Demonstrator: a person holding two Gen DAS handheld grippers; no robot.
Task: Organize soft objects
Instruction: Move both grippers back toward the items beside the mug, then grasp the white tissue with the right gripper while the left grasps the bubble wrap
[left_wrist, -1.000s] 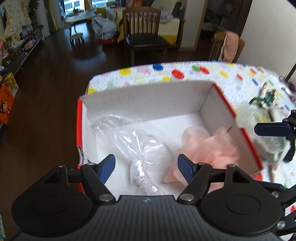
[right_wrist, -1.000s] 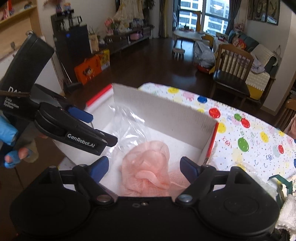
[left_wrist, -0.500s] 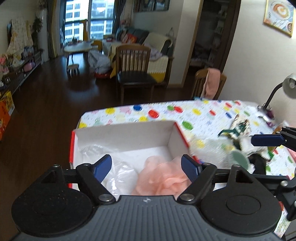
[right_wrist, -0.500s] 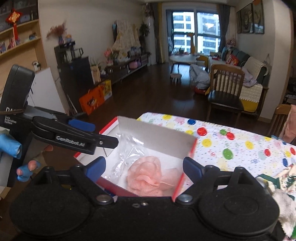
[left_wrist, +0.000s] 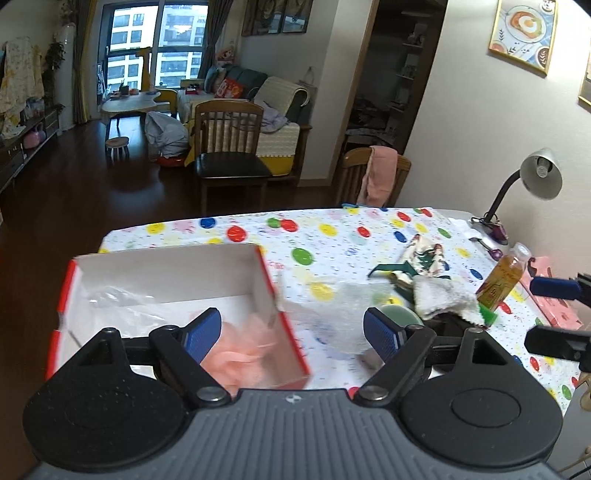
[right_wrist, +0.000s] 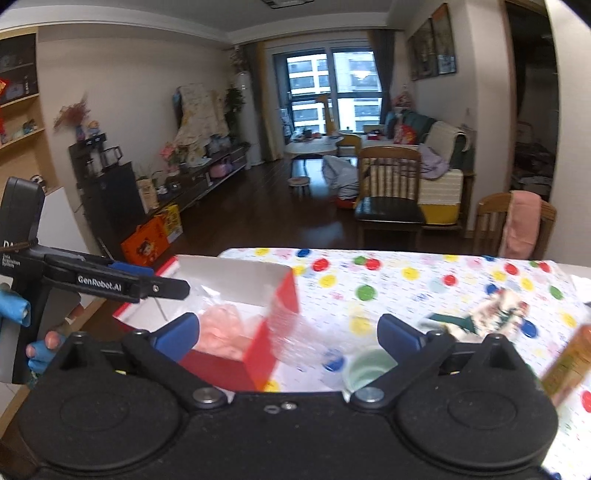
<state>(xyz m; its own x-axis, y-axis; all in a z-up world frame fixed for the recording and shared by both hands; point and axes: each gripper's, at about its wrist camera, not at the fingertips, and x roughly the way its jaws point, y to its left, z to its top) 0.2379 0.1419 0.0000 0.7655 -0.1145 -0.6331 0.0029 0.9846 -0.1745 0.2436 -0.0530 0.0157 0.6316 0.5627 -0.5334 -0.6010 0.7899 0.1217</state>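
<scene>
A red-and-white cardboard box stands at the table's left end. Inside lie a pink mesh puff and a clear plastic bag. My left gripper hovers over the box's right wall, its jaws opening and nothing between them. My right gripper hangs above the box corner, jaws opening wide and holding nothing. Right of the box lie crumpled clear plastic, a white fluffy cloth and a patterned cloth. The puff also shows in the right wrist view.
A polka-dot cloth covers the table. A green cup, an amber bottle, a pink box and a desk lamp crowd its right side. Wooden chairs stand beyond the far edge. A blue-gloved hand holds the left gripper.
Both grippers have drawn back and up from over the box and swung to the right. Their jaws stand wider. The pink puff and the bag stay in the box.
</scene>
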